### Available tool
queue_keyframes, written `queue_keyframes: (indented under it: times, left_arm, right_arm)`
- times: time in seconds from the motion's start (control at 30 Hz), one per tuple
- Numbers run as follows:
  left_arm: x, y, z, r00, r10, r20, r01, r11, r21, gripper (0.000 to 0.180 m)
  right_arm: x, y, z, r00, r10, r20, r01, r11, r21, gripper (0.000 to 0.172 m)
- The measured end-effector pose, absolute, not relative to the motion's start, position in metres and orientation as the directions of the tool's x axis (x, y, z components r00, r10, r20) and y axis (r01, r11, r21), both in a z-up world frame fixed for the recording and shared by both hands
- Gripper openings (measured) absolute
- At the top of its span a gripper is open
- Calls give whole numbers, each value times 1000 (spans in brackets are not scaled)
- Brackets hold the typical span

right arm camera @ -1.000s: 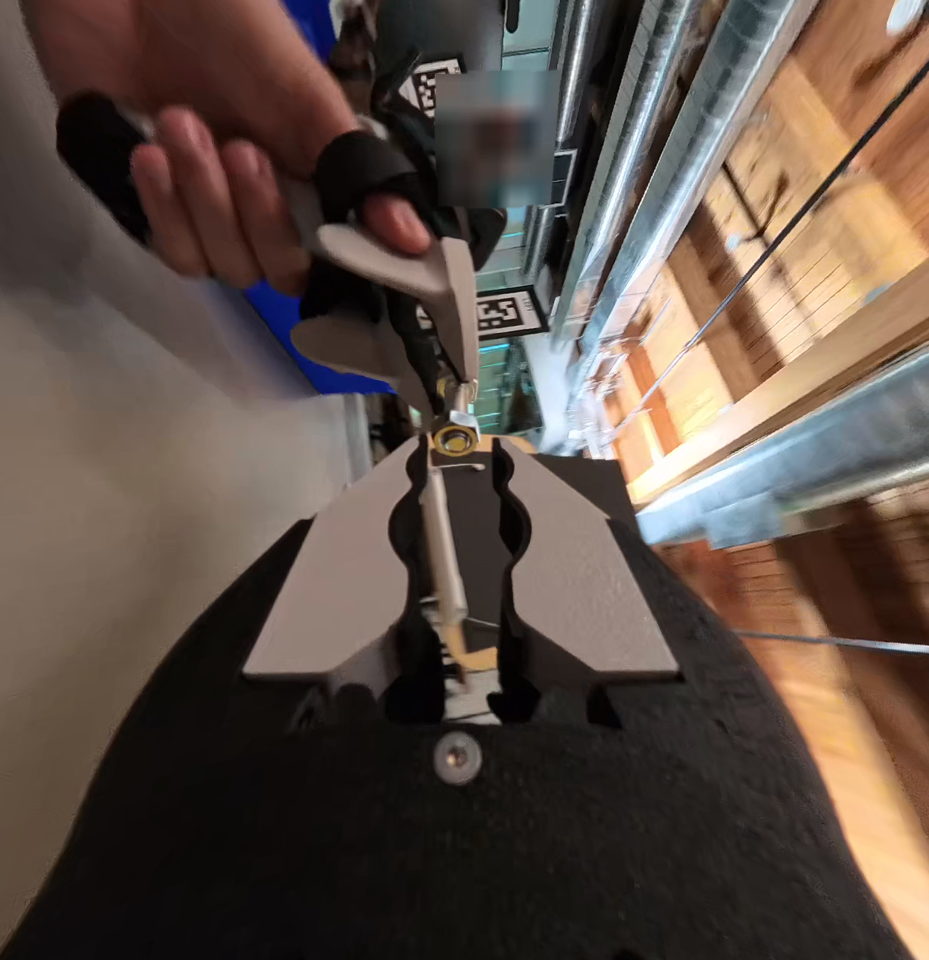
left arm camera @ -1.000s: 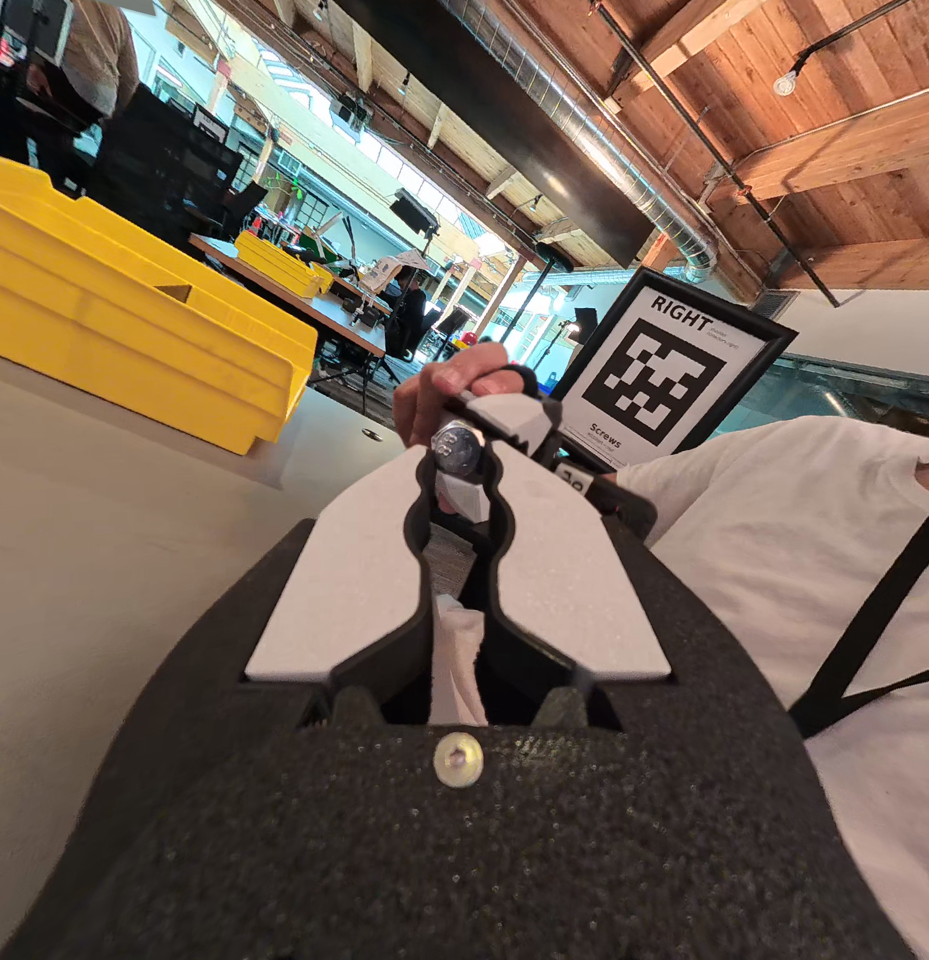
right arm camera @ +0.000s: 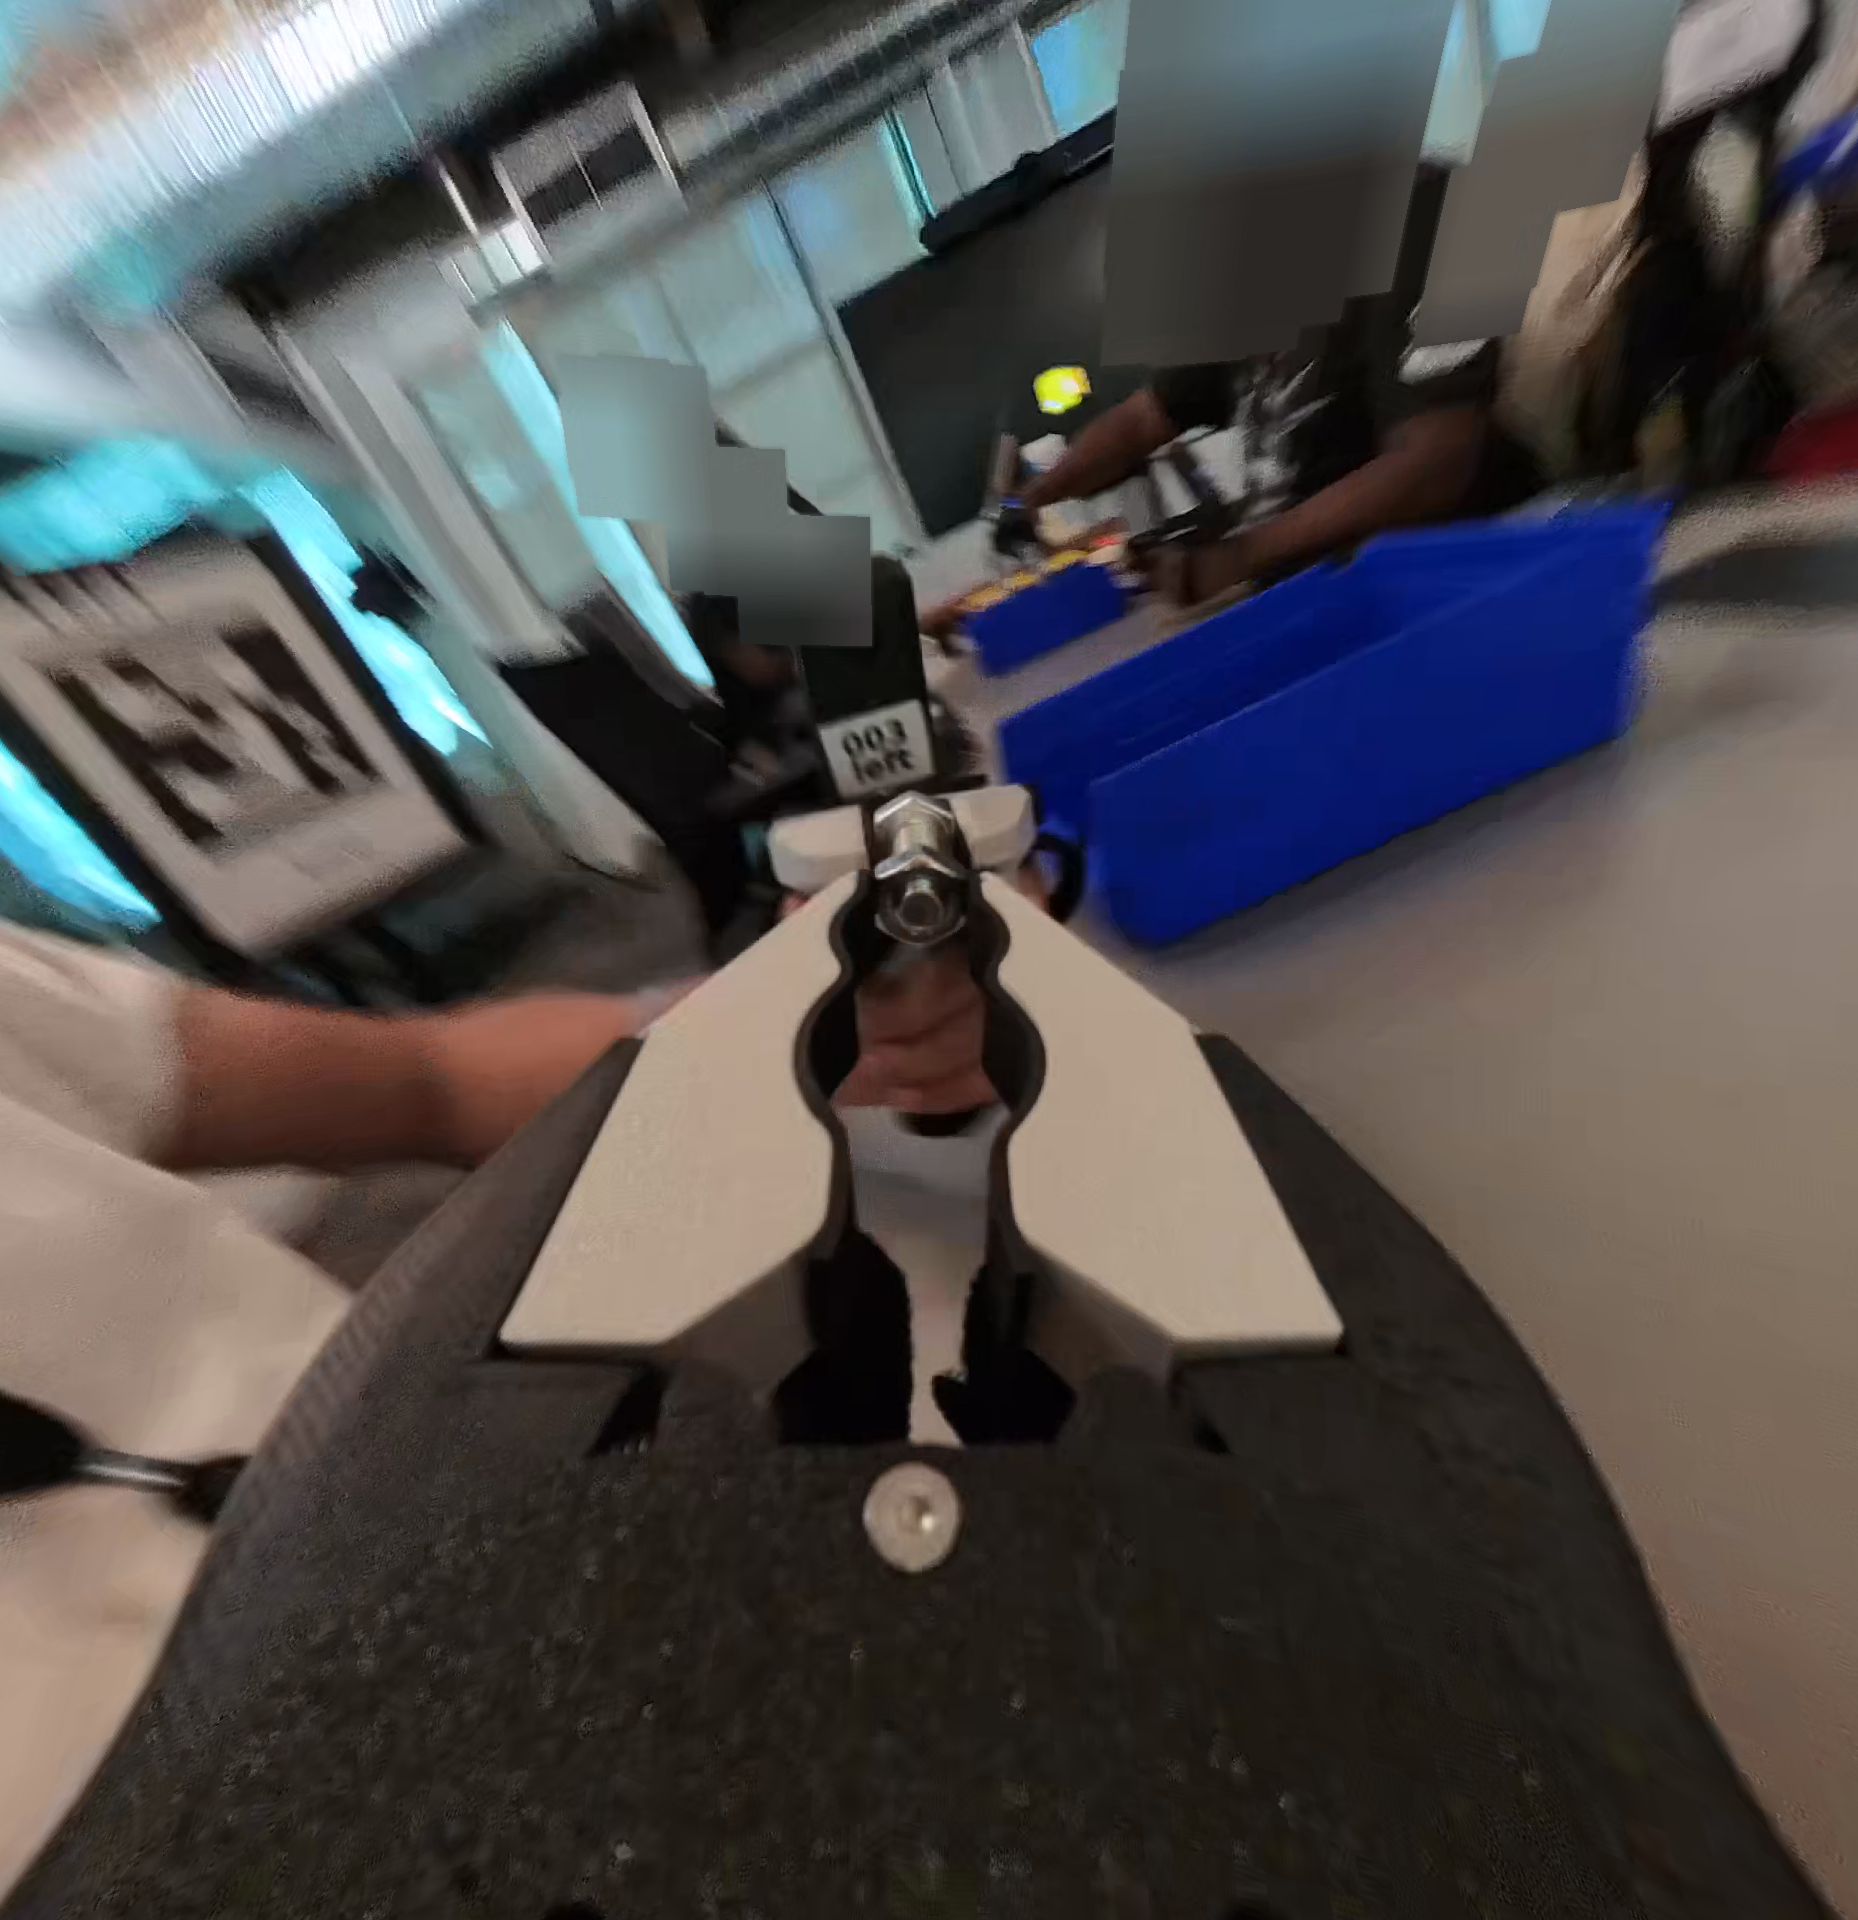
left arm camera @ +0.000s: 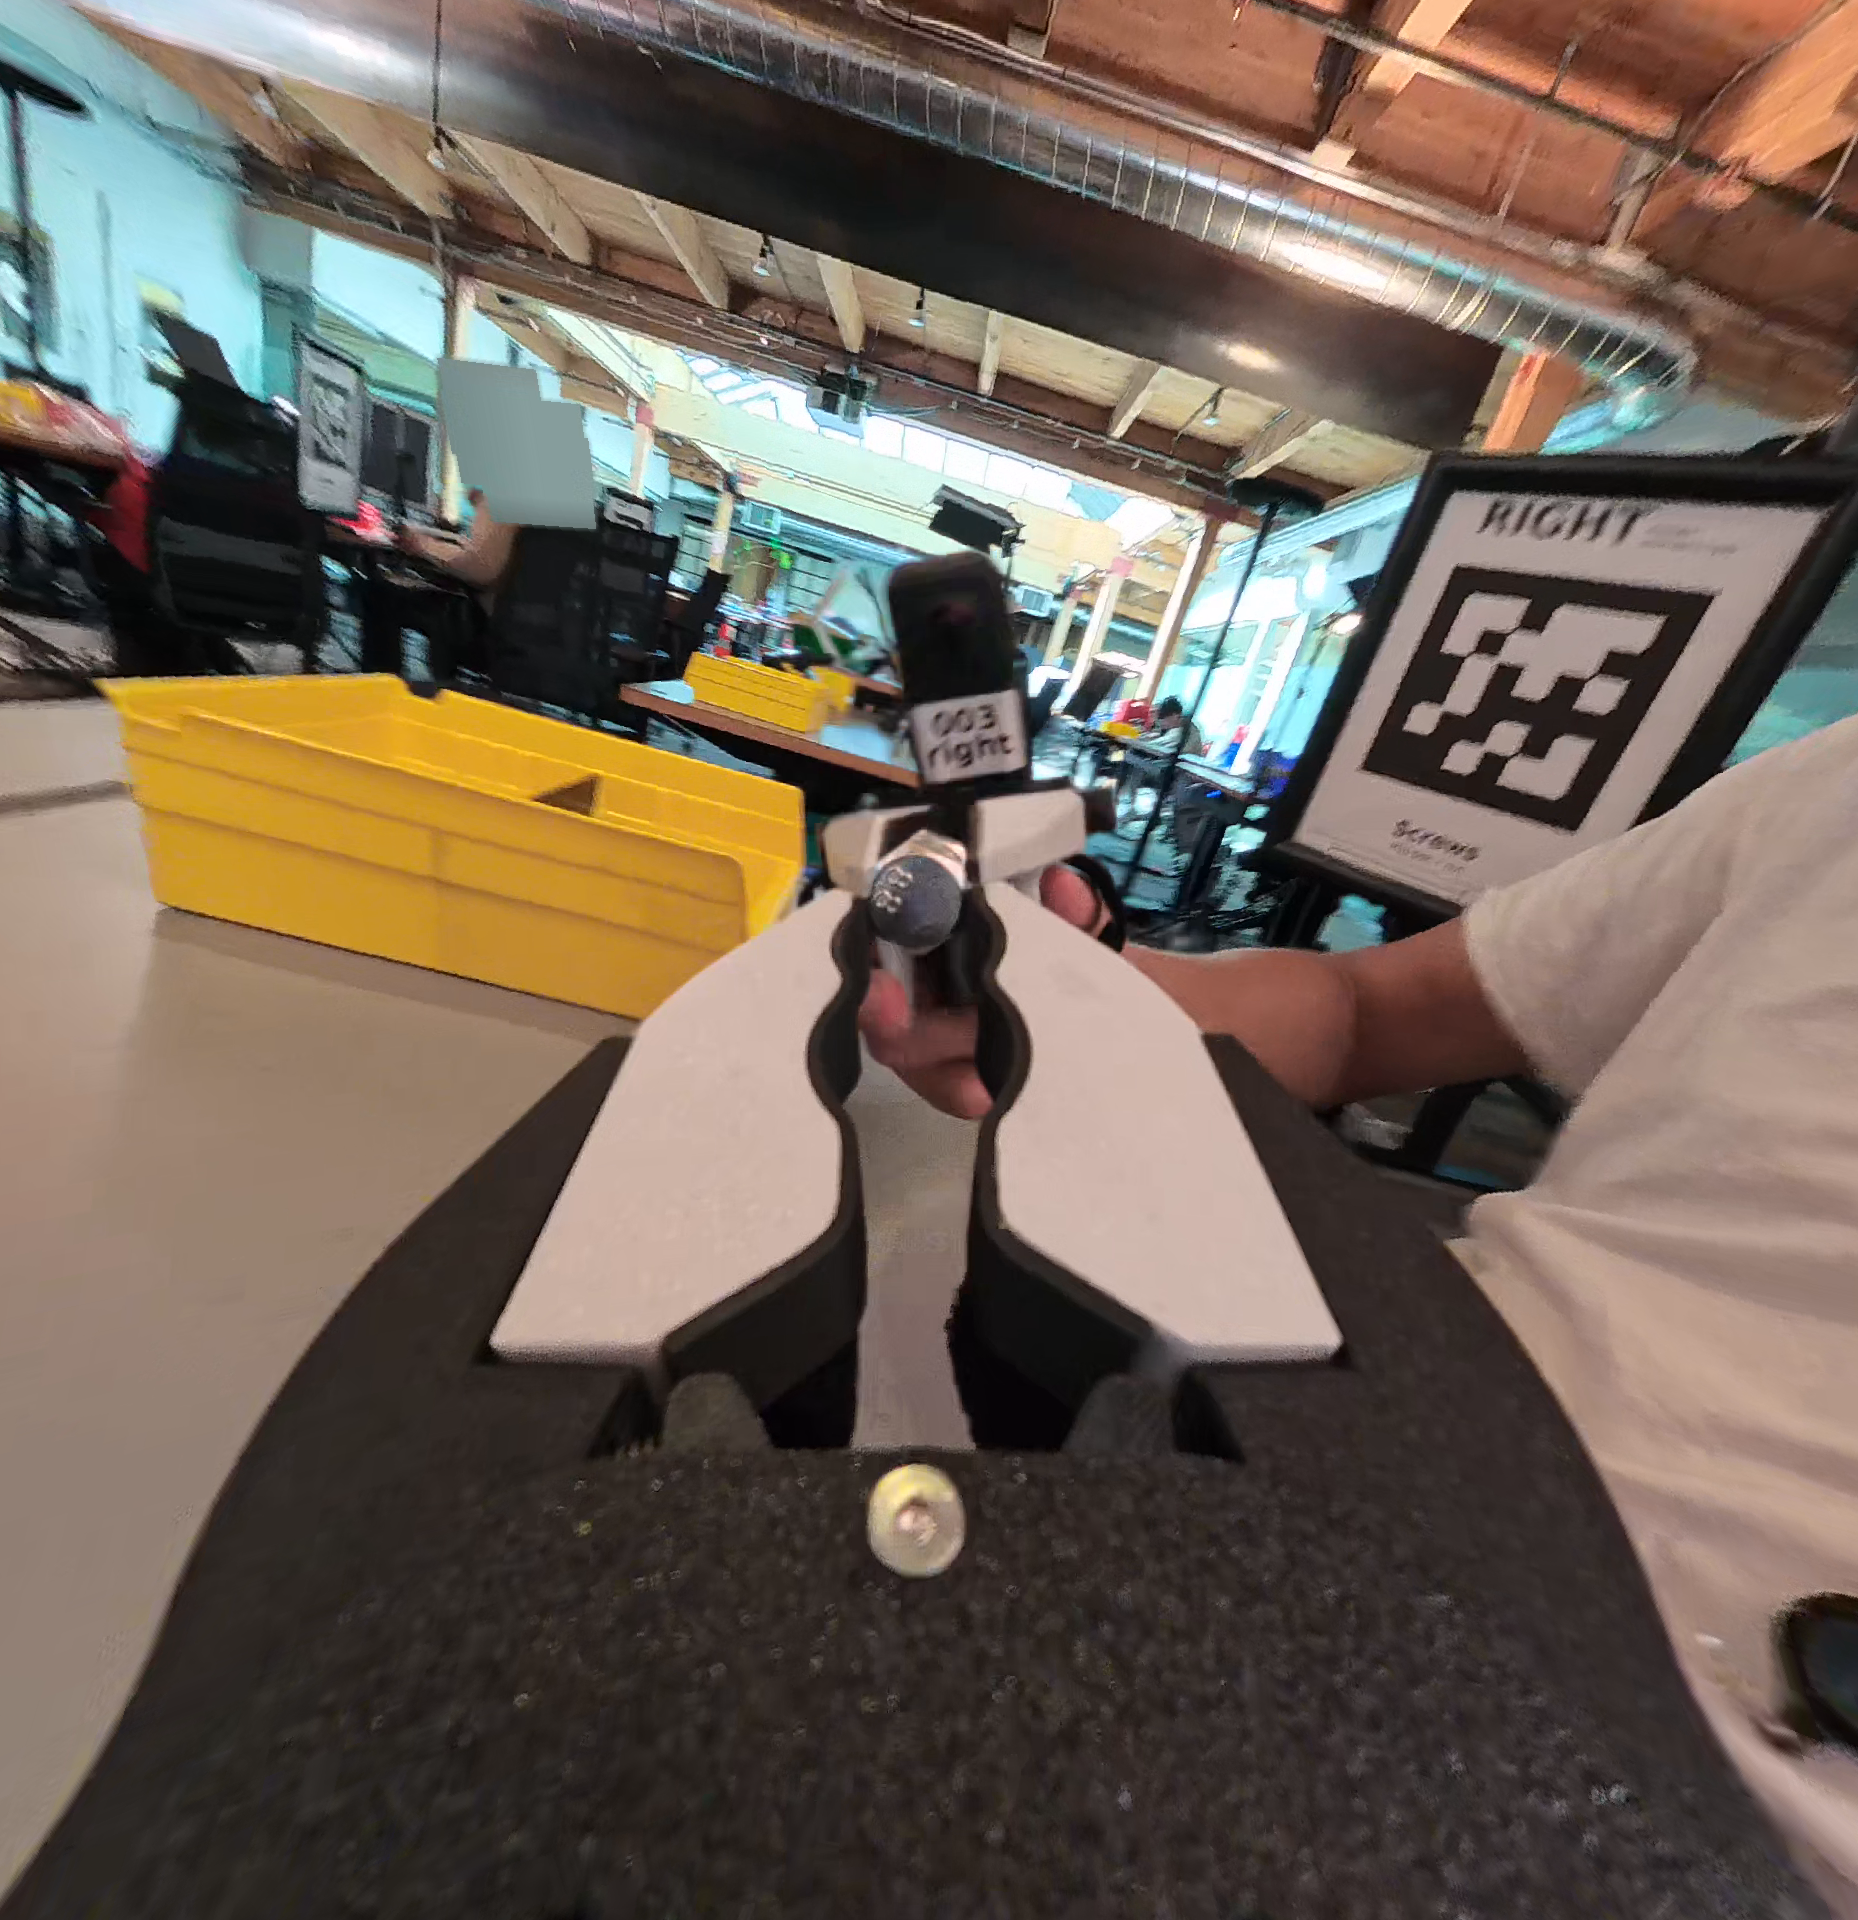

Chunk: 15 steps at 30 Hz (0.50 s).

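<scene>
Clearly, my left gripper (left arm camera: 917, 914) pinches the bolt (left arm camera: 912, 902) by its head; only the right view shows my right gripper (right arm camera: 917, 914) clamping the nut (right arm camera: 914, 914) on its threaded end. Backgrounds blur.

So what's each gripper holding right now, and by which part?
Left gripper clamps the bolt by its head; right gripper grips the nut threaded on that bolt's far end.
</scene>
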State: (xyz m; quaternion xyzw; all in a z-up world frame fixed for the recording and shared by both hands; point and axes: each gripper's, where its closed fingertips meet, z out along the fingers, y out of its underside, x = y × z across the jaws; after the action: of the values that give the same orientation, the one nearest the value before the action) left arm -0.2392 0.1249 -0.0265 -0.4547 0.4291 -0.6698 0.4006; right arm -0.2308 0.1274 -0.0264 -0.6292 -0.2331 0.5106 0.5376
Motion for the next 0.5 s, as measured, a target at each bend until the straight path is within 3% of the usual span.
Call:
queue_keyframes:
  times: [0.07,0.13,0.23,0.33,0.37,0.4,0.5]
  left_arm:
    - [-241,122,-25,-332,-873,357,111,-411,-905,17]
    - [-241,119,-25,-379,-822,424,71,-483,-873,17]
    - [-238,120,-28,-380,-802,461,46,-514,-857,17]
    - [-237,122,-32,-371,-792,485,29,-532,-846,17]
    - [-237,123,-32,-366,-792,489,28,-535,-844,16]
    - [-237,124,-32,-361,-793,491,30,-536,-844,17]
    - [-239,126,-29,-352,-802,483,50,-532,-845,17]
  right_arm:
    - [-233,123,-26,541,841,-14,-14,-8,-1000,17]
    - [-233,119,-27,592,696,406,284,291,-914,16]
    - [-230,120,-32,437,294,850,682,509,-526,17]
    - [-228,123,-34,144,-114,983,871,486,-71,17]
    - [-228,123,-34,126,-162,979,880,474,-34,17]
    - [-228,124,-36,157,-146,977,874,481,-69,17]
    - [-228,125,-30,377,42,925,784,517,-343,29]
